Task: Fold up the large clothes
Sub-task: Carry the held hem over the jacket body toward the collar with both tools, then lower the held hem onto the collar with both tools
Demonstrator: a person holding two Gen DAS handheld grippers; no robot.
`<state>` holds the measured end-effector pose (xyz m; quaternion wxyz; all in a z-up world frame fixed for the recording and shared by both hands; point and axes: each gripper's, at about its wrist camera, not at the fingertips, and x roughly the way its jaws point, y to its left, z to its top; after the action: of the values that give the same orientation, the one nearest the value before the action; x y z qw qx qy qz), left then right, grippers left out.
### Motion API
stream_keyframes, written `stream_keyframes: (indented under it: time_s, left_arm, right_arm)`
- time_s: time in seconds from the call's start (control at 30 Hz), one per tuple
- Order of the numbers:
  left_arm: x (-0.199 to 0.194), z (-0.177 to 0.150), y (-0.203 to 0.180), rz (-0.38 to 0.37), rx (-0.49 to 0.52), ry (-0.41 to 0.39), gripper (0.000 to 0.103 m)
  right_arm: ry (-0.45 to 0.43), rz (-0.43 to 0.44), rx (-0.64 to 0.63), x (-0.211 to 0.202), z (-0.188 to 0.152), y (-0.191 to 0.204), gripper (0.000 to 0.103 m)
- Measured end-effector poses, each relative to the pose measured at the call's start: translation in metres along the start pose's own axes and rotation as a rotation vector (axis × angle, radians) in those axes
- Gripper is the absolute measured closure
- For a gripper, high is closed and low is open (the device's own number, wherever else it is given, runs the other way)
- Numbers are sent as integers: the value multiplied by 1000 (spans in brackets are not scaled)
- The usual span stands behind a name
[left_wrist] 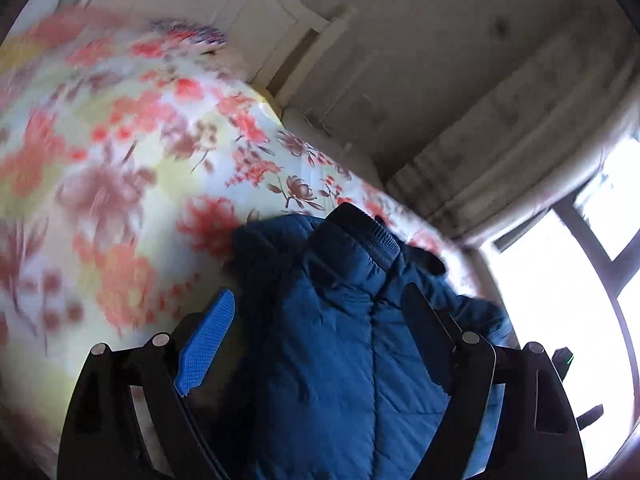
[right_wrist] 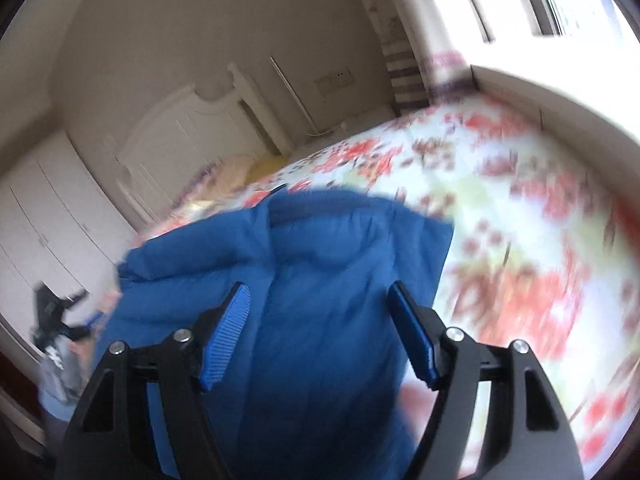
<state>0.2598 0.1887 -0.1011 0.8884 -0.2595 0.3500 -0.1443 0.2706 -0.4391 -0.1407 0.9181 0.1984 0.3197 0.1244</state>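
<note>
We see the blue jacket (left_wrist: 340, 340) on the flowered bedspread (left_wrist: 120, 160). Left gripper (left_wrist: 316, 328) and right gripper (right_wrist: 318, 320) both spread apart above it, clamping nothing. Bare bedspread at 10 o'clock; window (left_wrist: 560, 300) at 3.

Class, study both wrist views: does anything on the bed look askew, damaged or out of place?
Nothing looks damaged. The blue padded jacket lies rumpled on the floral bedspread, its dark collar bunched up, not yet folded flat. Motion blur hides finer detail.
</note>
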Motion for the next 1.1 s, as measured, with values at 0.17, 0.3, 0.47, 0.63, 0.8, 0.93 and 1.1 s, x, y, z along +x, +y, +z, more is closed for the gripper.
stream_keyframes:
  time_s: [0.17,0.3,0.47,0.63,0.8,0.93,1.1]
  left_arm:
    - [33,10,-24,38,145,51,16]
    - [59,11,-22,64,149,108,15]
    - [70,14,-15,95,149,142,15]
    - [84,31,-22,134,220,174,15]
    - [115,44,-19,104,242,254,16]
    - [112,37,-24,56,273,186,58]
    - [31,22,-47,-15,244,-46,80]
  right_arm:
    - [176,-6,-100,52,31,-10,12]
    - [231,76,-167,72,40,-12,29]
    - [152,119,-171,56,29,-11,67]
    - [101,134,-109,51,21,-22,67]
    - [105,140,-95,51,21,-25,66]
    - [100,132,-93,50,21,-25,67]
    - [30,58,-154,15,23,4,86]
